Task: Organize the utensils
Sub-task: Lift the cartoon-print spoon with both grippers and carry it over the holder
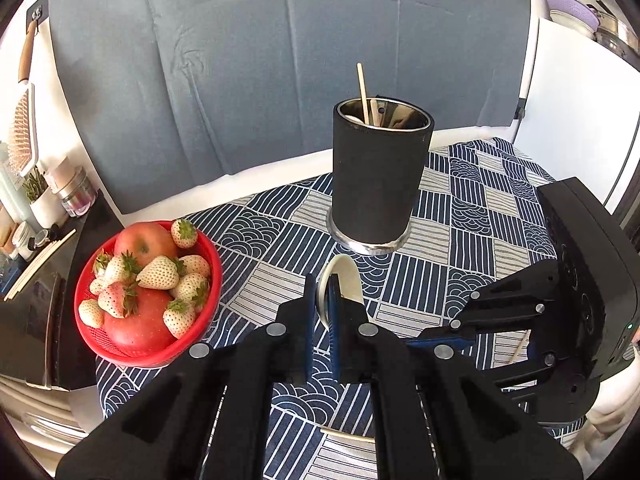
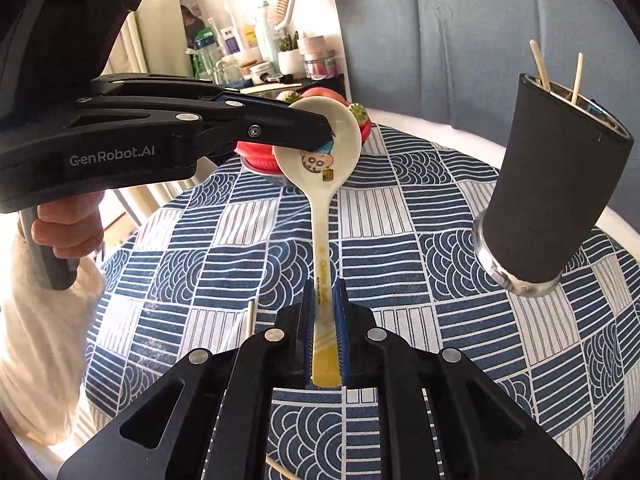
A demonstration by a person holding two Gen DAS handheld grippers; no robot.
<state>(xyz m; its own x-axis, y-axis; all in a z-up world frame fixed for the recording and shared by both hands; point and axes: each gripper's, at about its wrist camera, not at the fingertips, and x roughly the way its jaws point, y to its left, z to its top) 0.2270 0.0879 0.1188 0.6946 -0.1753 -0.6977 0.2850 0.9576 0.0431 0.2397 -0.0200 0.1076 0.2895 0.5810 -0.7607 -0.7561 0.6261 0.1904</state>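
I have both tongs pinching one ceramic soup spoon (image 2: 320, 184) above the patterned counter (image 2: 400, 240): my left tongs (image 2: 326, 130) clamp its bowl rim, my right tongs (image 2: 325, 300) squeeze the handle end. The black utensil holder (image 1: 380, 184) stands beyond, chopsticks (image 1: 363, 92) poking out.

One spoon (image 2: 320, 168), one black holder (image 1: 378, 176), two apples (image 1: 138, 326) and one red basket (image 1: 208, 280) are counted.
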